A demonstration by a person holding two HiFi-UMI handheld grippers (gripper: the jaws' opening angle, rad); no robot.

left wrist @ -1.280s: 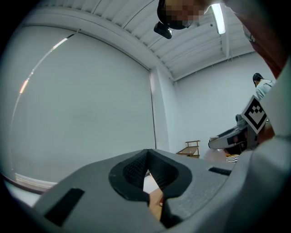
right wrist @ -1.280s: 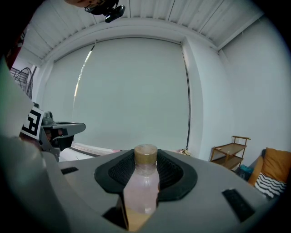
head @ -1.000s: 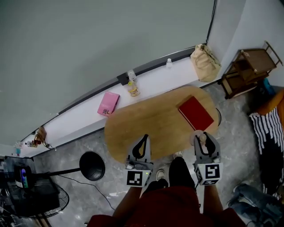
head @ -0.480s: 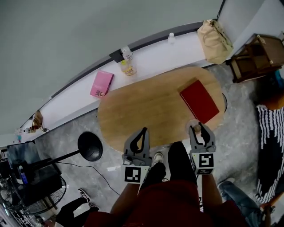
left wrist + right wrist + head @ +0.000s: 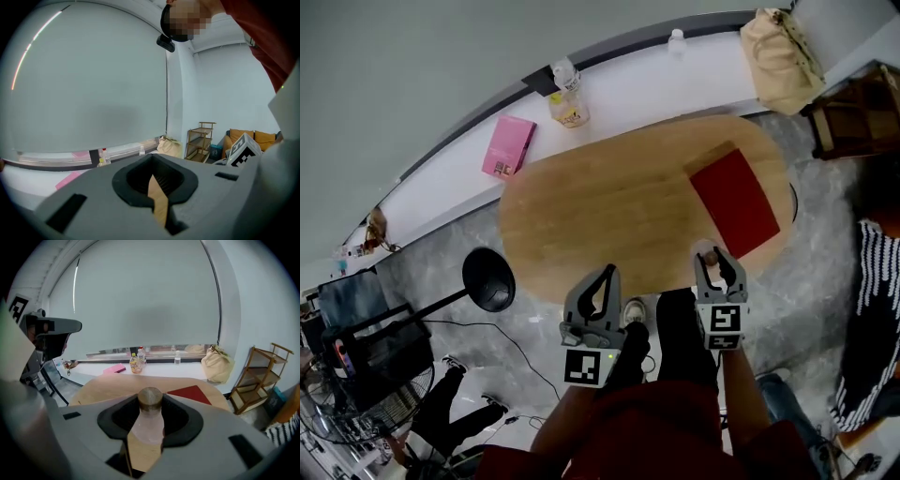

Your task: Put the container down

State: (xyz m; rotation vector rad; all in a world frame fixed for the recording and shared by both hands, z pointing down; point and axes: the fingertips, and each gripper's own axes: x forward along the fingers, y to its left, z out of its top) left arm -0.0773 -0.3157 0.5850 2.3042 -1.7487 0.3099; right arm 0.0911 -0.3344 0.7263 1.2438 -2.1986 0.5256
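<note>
The container [image 5: 149, 422] is a pale pink translucent bottle with a brownish round cap. It stands upright between the fingers of my right gripper [image 5: 150, 414], which is shut on its body. In the head view the right gripper [image 5: 718, 262] hangs over the near right edge of the oval wooden table [image 5: 609, 206], and the container [image 5: 709, 251] shows at its tips. My left gripper [image 5: 602, 277] is at the table's near edge, left of the right one. Its fingertips meet, with nothing between them. In the left gripper view, only a sliver of table shows through the left gripper [image 5: 157, 187].
A red book [image 5: 741, 202] lies on the table's right part. On the white ledge behind are a pink book [image 5: 508, 146], a drink bottle [image 5: 567, 98], a small bottle [image 5: 677, 39] and a beige bag [image 5: 783, 47]. A wooden shelf [image 5: 260, 380] stands right; a black round base [image 5: 488, 279] sits left.
Both grippers have sunk toward the table's near edge, the right one more. The container stays in the right gripper. The left gripper stays shut and empty.
</note>
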